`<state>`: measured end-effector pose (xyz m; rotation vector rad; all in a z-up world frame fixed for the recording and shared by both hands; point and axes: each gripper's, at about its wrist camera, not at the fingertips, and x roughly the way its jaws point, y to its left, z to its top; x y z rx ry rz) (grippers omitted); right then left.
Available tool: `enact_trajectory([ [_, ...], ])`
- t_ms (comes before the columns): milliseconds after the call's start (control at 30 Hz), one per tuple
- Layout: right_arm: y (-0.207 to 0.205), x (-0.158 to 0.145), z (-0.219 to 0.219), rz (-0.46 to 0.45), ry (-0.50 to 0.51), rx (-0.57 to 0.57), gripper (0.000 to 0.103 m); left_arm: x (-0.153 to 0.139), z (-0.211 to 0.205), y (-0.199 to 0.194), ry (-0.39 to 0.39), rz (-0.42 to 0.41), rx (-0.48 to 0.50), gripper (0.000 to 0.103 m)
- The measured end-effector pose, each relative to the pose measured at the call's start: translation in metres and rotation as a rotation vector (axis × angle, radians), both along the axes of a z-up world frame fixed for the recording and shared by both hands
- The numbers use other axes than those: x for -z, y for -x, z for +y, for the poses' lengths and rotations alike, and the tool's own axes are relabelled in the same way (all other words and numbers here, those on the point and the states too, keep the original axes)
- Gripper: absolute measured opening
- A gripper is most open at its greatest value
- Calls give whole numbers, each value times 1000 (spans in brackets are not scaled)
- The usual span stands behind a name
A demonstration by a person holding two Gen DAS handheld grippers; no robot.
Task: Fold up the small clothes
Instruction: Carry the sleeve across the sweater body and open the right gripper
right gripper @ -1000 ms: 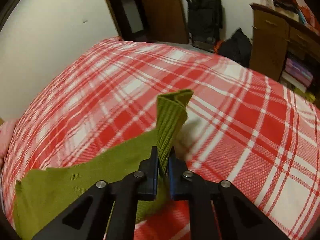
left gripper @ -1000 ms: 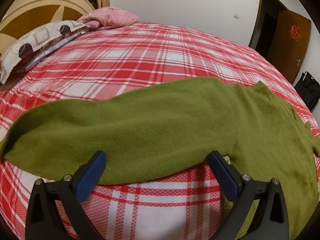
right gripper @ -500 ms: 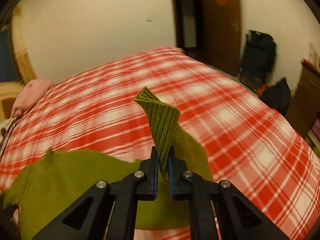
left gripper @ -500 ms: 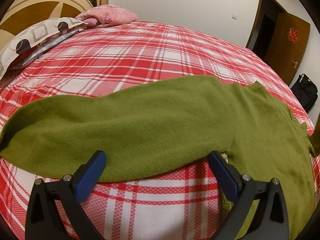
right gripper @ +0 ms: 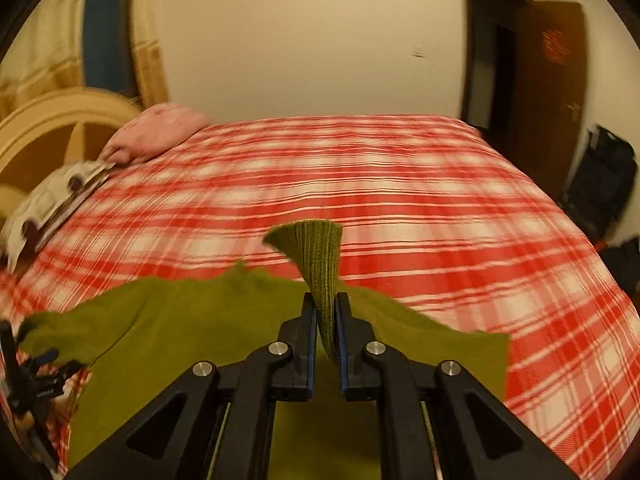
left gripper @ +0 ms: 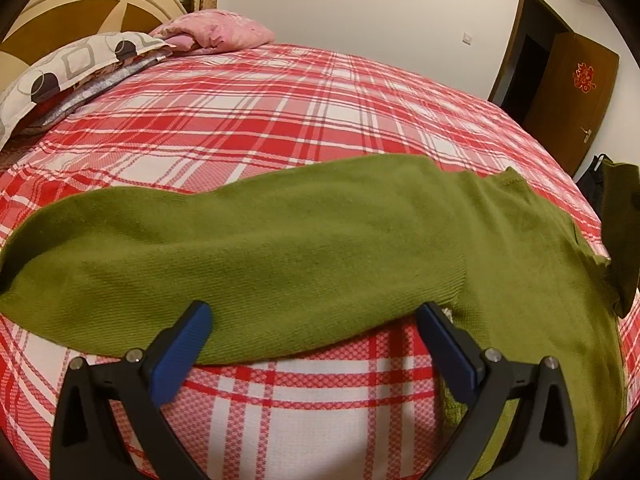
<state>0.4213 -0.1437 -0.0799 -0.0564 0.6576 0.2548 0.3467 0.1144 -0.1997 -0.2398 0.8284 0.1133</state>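
The left gripper [left gripper: 316, 316] points down at the bed [left gripper: 320, 120], its blue-padded fingers [left gripper: 182, 354] spread wide with nothing between them, their tips at the near edge of a folded-over sleeve. The right gripper [right gripper: 326, 312] is raised and angled downward, its fingers [right gripper: 309, 320] pinched narrowly on the ribbed cuff [right gripper: 318, 256], which fans out above them. The olive-green knit sweater [left gripper: 320, 248] lies flat across the red-and-white plaid bedspread, soft and finely ribbed. Patterned and pink pillows [left gripper: 80, 68] rest by the headboard.
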Motion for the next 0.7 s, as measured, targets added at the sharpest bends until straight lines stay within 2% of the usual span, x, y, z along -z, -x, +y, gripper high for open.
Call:
enact_trajectory([
  [333, 18, 32, 122, -13, 54, -184, 8, 0, 3, 0, 17, -9, 2, 103],
  [400, 22, 41, 140, 19, 49, -237, 8, 1, 3, 1, 21, -11, 3, 103],
  [533, 30, 51, 133, 75, 19, -285, 9, -5, 7, 4, 62, -16, 13, 103],
  [567, 31, 53, 123, 84, 17, -274, 14, -8, 7, 4, 75, -13, 25, 103],
  [633, 36, 59, 97, 70, 78, -207, 82, -18, 1, 7, 78, -18, 39, 103],
  [667, 40, 62, 88, 49, 118, -178, 86, -25, -4, 8, 77, -30, 53, 103],
  [700, 43, 65, 79, 35, 161, -168, 86, -30, -7, 9, 76, -39, 64, 103],
])
